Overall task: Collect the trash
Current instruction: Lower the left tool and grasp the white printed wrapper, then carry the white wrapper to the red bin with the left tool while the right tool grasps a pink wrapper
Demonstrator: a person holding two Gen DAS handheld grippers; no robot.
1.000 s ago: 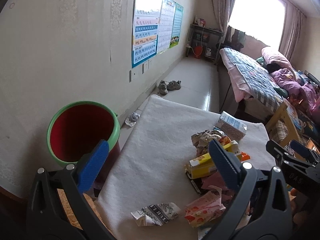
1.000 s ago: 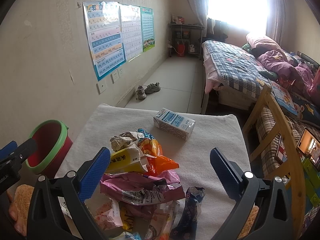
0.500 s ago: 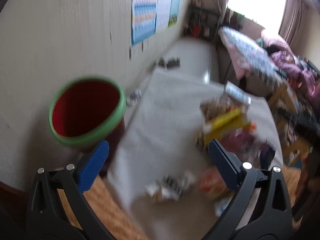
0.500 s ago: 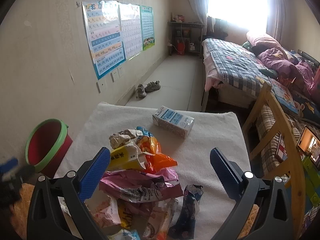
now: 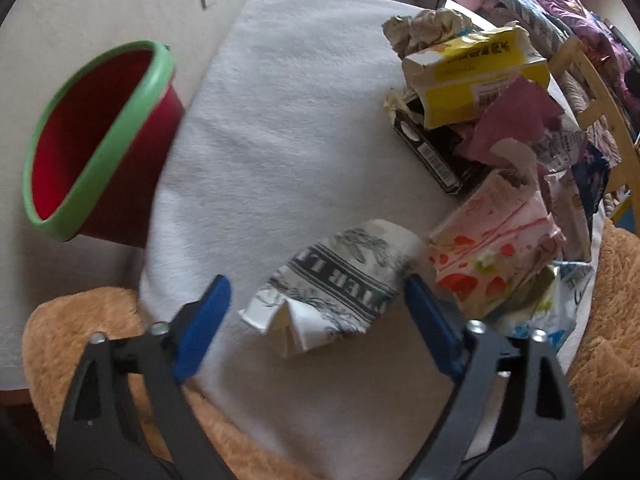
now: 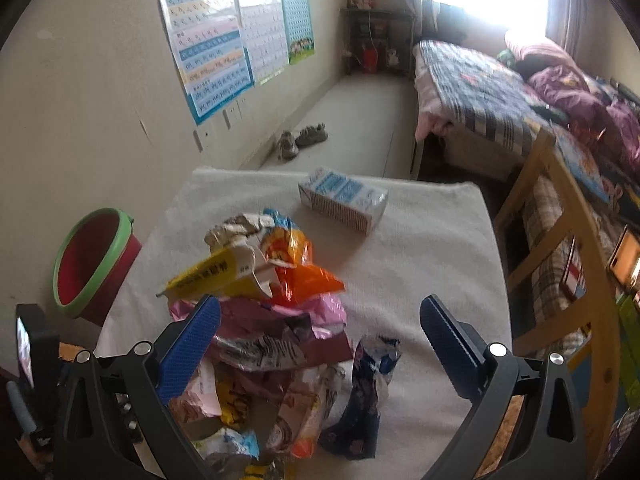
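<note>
Trash item: crumpled white wrapper w/ grey-black print [image 5: 336, 284], creased, one end folded into a flap; lies flat on white cloth [image 5: 288, 128], near edge of table.
Trash pile: right of wrapper, heaped. Yellow carton [image 5: 480, 76] torn open on top, black box [image 5: 432, 152] under it, pink strawberry-print pack [image 5: 492, 248] just beside wrapper, touching its right end. In right wrist view the same heap shows an orange foil bag [image 6: 304, 276] and a dark blue wrapper [image 6: 368, 392] at its right side.
Milk carton: blue-white milk carton [image 6: 344, 200] on its side, far part of cloth, well apart from heap.
Bin: red bucket w/ green rim [image 5: 100, 136], left of table, standing lower than the cloth; inside looks bare red.
Left gripper: left gripper [image 5: 316, 300] points steeply down at the printed wrapper. Blue pads apart, jaws have just been closing in; wrapper sits between them. Right pad at wrapper's right end, contact not clear; left pad has a gap of cloth before the wrapper. Not clamped.
Right gripper: right gripper [image 6: 320, 332] angled down over near part of heap. Fingers wide apart, nothing pinched; left pad in front of pink-purple wrappers, right pad over bare cloth.
Surroundings: tan plush cover [image 5: 80, 312] under cloth at near edge; bed [image 6: 480, 92] far right.
</note>
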